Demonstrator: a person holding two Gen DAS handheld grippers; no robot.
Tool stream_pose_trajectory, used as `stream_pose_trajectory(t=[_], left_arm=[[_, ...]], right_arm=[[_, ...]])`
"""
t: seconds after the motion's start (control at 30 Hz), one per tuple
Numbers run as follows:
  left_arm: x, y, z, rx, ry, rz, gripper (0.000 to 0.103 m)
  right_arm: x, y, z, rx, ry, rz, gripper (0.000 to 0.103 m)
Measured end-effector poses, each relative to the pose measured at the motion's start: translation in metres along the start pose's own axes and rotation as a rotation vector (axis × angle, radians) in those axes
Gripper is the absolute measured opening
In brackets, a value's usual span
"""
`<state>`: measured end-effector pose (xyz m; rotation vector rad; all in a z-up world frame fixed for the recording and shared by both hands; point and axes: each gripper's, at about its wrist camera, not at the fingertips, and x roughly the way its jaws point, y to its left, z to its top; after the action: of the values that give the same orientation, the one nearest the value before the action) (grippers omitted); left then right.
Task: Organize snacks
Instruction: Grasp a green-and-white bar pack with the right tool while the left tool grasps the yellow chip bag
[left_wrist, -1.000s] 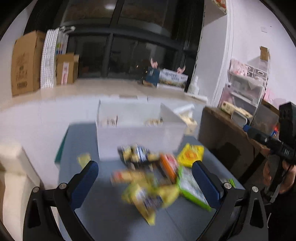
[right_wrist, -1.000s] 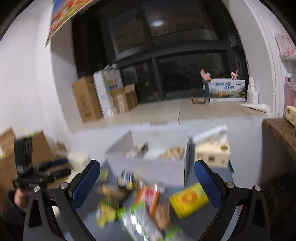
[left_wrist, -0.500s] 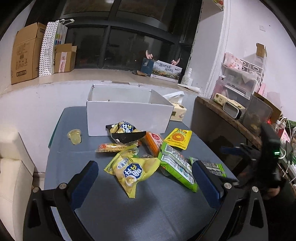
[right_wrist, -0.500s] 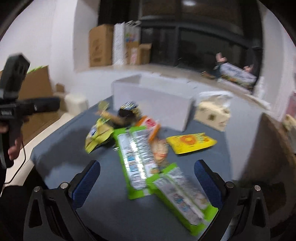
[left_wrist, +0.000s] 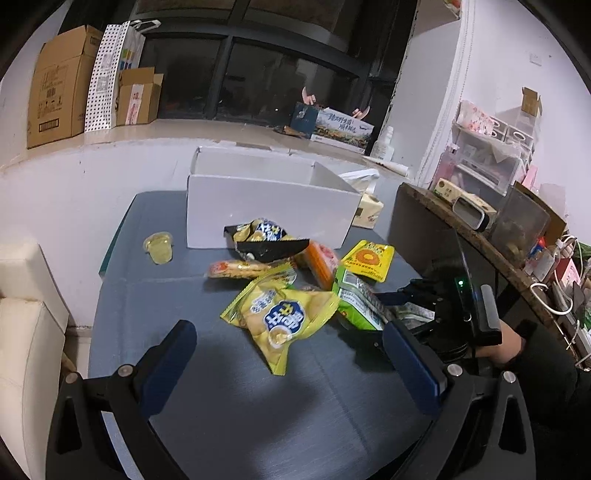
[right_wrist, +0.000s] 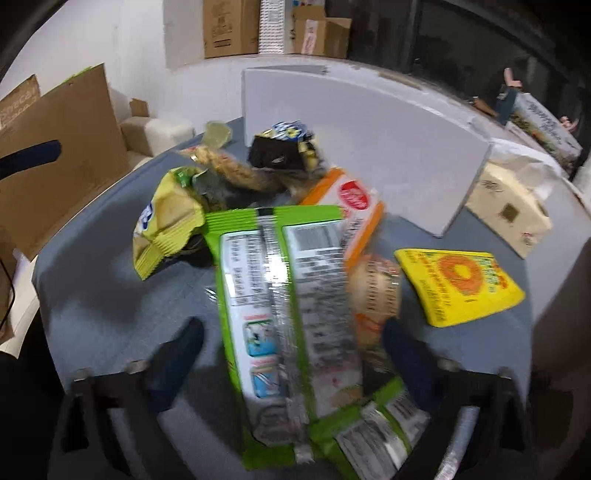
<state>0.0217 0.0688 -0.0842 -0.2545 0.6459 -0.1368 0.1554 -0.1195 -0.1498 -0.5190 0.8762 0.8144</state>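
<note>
The dark grey-blue tabletop (left_wrist: 229, 424) carried everything in front of you. At its far side stood the open white cardboard box (left_wrist: 271, 216), and the heap of snacks lay on the table just in front of it, not inside. To the right of the box sat a beige tissue carton (right_wrist: 508, 214).

In the heap, the long green-edged packet with a clear printed panel (right_wrist: 284, 295) lay nearest to your right hand, above a second green packet (right_wrist: 373, 435) whose end showed under it. Left of it was the yellow crisp bag with a blue round logo (left_wrist: 284, 319), and behind that a black and blue crumpled bag (left_wrist: 264, 240) leaned on the box front. An orange and white pack (right_wrist: 354, 206) lay touching the green packet's far corner, and a flat yellow sachet with an orange ring (right_wrist: 461, 284) lay apart at the right. A small yellowish jelly cup (left_wrist: 159, 246) stood alone at the left.

Your left gripper (left_wrist: 291, 354) hovered over the table with its jaws spread wide and nothing between them. Your right gripper (right_wrist: 291, 350) was low over the long green packet, jaws wide on both sides of it (the picture was blurred, so I cannot tell if the pads touched it).
</note>
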Motion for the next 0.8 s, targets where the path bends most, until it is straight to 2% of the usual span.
stream_pose_trajectory(t=[0.07,0.1,0.33,0.7,0.8], left_arm=[[0.002,0.001,-0.002,0.001,0.007,0.000,0.103],[0.002,0.001,-0.002,0.001,0.009,-0.002,0.103],[0.015,0.000,-0.007,0.028,0.055,-0.009,0.103],[0.090,-0.010,-0.008,0.151,0.219,0.022,0.103],[0.107,-0.018,-0.010,0.211,0.248,0.067,0.103]], right_arm=[[-0.004,0.005,0.000,-0.011,-0.023,-0.002,0.068],[-0.009,0.008,0.000,-0.011,-0.042,0.032,0.065],[-0.054,0.009,0.003,0.044,-0.178,0.090,0.065],[-0.122,-0.014,-0.001,0.233,-0.393,0.171,0.065],[-0.127,-0.022,-0.004,0.288,-0.417,0.200,0.065]])
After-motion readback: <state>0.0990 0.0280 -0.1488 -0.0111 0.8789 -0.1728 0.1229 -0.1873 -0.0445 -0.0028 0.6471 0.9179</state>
